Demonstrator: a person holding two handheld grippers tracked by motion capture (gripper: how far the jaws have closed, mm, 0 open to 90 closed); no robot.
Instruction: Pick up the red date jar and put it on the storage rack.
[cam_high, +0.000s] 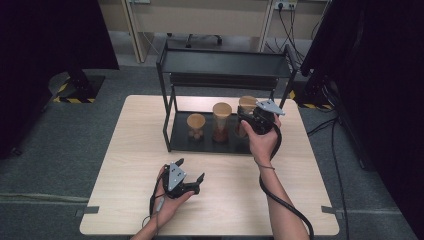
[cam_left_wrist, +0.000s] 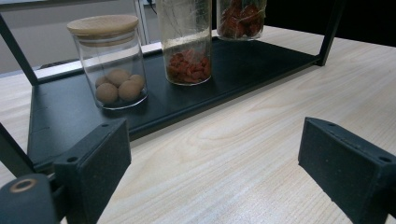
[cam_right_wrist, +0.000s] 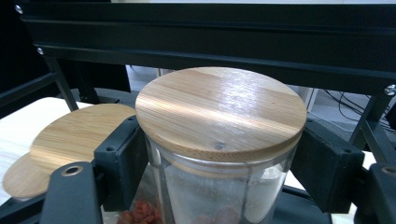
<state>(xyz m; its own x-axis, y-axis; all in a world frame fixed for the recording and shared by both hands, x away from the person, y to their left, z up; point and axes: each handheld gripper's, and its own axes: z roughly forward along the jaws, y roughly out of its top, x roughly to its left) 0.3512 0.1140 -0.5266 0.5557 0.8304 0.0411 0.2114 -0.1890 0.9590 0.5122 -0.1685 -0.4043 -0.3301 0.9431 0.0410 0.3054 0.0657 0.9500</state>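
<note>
A pale wooden worktop (cam_high: 150, 150) carries a black metal two-tier rack (cam_high: 225, 65), its lower tray holding three clear glass jars with round bamboo lids. The right tool (cam_high: 252, 120) is clamped on the rightmost jar (cam_right_wrist: 219, 186) just under its lid, so the grasp looks made; lifting it out calls for clearing the upper shelf. The left tool (cam_high: 192, 175) rests on the worktop, jaws wide apart and empty

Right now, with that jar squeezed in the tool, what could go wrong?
The right tool grips the rightmost jar just under its wooden lid; smooth glass might slip. The shelf's upper tier hangs close above, so lifting straight up could bump the lid. The middle jar stands right beside, so swinging sideways may knock it.
</note>
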